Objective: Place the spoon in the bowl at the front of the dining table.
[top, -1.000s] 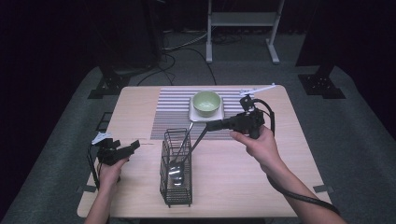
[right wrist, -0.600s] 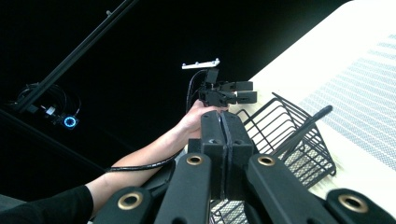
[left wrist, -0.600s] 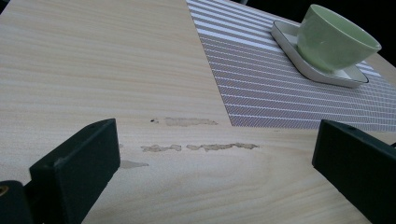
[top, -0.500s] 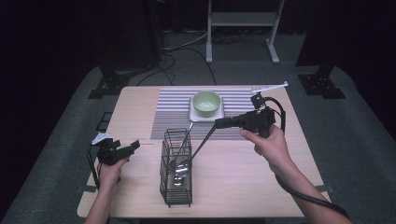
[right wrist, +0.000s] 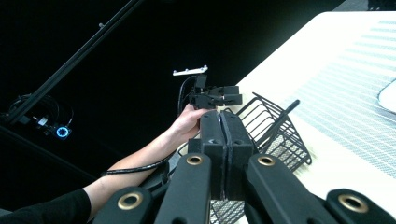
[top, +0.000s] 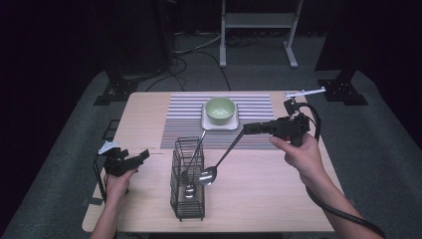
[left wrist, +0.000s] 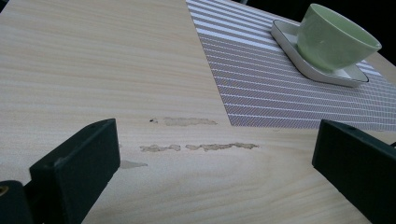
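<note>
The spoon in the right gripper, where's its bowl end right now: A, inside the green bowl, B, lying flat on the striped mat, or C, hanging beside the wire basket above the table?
C: the right gripper holds the spoon slanted, bowl end beside the wire basket.

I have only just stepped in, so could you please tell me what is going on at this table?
A person holds tongs in each hand. The right tongs are shut on the handle of a long silver metal spoon, held slanting beside the black wire cutlery basket, which holds another silver spoon. The left tongs hover open near the table's left edge. A pale green bowl sits on a white square plate.
</note>
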A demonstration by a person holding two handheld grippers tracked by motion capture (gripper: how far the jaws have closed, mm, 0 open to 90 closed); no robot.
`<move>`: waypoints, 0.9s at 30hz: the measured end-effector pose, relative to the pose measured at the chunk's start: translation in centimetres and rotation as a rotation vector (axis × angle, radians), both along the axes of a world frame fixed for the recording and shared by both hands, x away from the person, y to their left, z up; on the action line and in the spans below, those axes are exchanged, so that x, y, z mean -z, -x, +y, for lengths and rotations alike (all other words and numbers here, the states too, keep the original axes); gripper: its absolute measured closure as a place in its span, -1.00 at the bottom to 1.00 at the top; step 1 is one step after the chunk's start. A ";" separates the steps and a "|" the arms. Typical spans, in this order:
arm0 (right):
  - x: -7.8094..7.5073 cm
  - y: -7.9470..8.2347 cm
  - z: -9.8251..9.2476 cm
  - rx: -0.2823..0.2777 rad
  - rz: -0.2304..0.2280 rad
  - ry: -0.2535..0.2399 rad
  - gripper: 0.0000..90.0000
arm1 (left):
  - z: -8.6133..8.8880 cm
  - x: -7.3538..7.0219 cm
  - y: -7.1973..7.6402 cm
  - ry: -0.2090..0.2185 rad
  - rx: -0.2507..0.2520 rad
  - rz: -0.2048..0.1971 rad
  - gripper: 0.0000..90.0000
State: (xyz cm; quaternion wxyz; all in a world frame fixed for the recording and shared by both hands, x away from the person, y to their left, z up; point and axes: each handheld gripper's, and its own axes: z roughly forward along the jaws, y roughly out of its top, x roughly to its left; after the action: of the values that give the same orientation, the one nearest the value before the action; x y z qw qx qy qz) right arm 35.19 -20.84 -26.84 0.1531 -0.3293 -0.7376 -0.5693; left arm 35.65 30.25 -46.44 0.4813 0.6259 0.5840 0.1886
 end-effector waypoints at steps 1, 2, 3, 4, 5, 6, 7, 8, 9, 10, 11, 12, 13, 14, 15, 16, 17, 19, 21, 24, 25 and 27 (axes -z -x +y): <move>0.0 0.0 -0.2 0.003 0.002 0.000 0.98 | 0.0 0.0 0.0 0.000 0.000 0.000 -1.00; 0.0 0.1 -0.4 0.008 0.004 -0.001 0.98 | 0.0 0.0 0.0 0.000 -0.001 0.000 -1.00; 0.1 0.1 -0.6 0.012 0.003 -0.003 0.98 | 0.0 0.0 0.0 0.001 -0.001 0.001 -1.00; 0.2 0.0 -0.8 0.014 0.006 -0.004 0.98 | 0.0 0.0 0.0 0.001 -0.001 0.001 -1.00; 0.2 0.1 -0.9 0.019 0.012 -0.004 0.98 | 0.0 0.0 0.0 0.001 -0.001 0.001 -1.00; 0.3 0.1 -1.1 0.022 0.012 -0.001 0.98 | 0.0 0.0 0.0 0.001 -0.002 0.001 -1.00; 0.4 0.1 -1.3 0.026 0.010 0.000 0.98 | 0.0 0.0 0.0 0.001 -0.002 0.000 -1.00; 0.5 0.1 -1.5 0.030 0.016 -0.002 0.98 | 0.0 0.0 0.0 0.001 -0.002 0.000 -1.00; 0.6 0.1 -1.7 0.034 0.017 0.000 0.98 | 0.0 0.0 0.0 0.001 -0.002 0.000 -1.00; 0.7 0.1 -1.9 0.038 0.018 0.001 0.98 | 0.0 0.0 0.0 0.001 -0.001 0.001 -1.00; 0.8 0.1 -2.0 0.042 0.019 0.002 0.98 | 0.0 0.0 0.0 0.001 -0.001 0.001 -1.00; 0.9 0.1 -2.2 0.048 0.022 0.004 0.98 | 0.0 0.0 0.0 0.002 -0.001 0.001 -1.00; 1.0 0.1 -2.4 0.054 0.021 0.005 0.98 | 0.0 0.0 0.0 0.002 -0.001 0.000 -1.00; 1.2 0.1 -2.5 0.057 0.027 0.004 0.98 | 0.0 0.0 0.0 0.001 0.000 0.000 -1.00; 1.4 0.1 -2.7 0.059 0.032 0.005 0.98 | 0.0 0.0 0.0 0.001 -0.001 0.000 -1.00; 1.6 0.1 -2.8 0.064 0.035 0.008 0.98 | 0.0 0.0 0.0 0.001 0.000 0.000 -1.00; 1.8 0.1 -3.0 0.068 0.038 0.012 0.98 | 0.0 0.0 0.0 0.001 -0.001 0.001 -1.00; 2.5 0.0 -3.4 0.079 0.050 0.013 0.98 | 0.0 0.0 0.0 0.002 -0.001 0.001 -1.00; 2.7 -0.1 -3.6 0.083 0.054 0.016 0.98 | 0.0 0.0 0.0 0.003 -0.002 0.001 -1.00; 3.3 -0.2 -4.0 0.093 0.066 0.015 0.98 | 0.0 0.0 0.0 0.001 -0.001 0.001 -1.00; 3.3 -0.2 -4.0 0.093 0.066 0.015 0.98 | 0.0 0.0 0.0 0.001 0.000 0.001 -1.00; 3.4 -0.2 -4.1 0.097 0.069 0.017 0.98 | 0.0 0.0 0.0 0.000 0.001 0.000 -1.00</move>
State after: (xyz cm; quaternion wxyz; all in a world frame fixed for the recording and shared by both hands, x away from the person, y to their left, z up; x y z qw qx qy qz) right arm 35.35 -24.98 -30.29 0.1477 -0.3853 -0.7198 -0.5582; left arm 35.64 30.27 -46.46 0.4814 0.6260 0.5839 0.1883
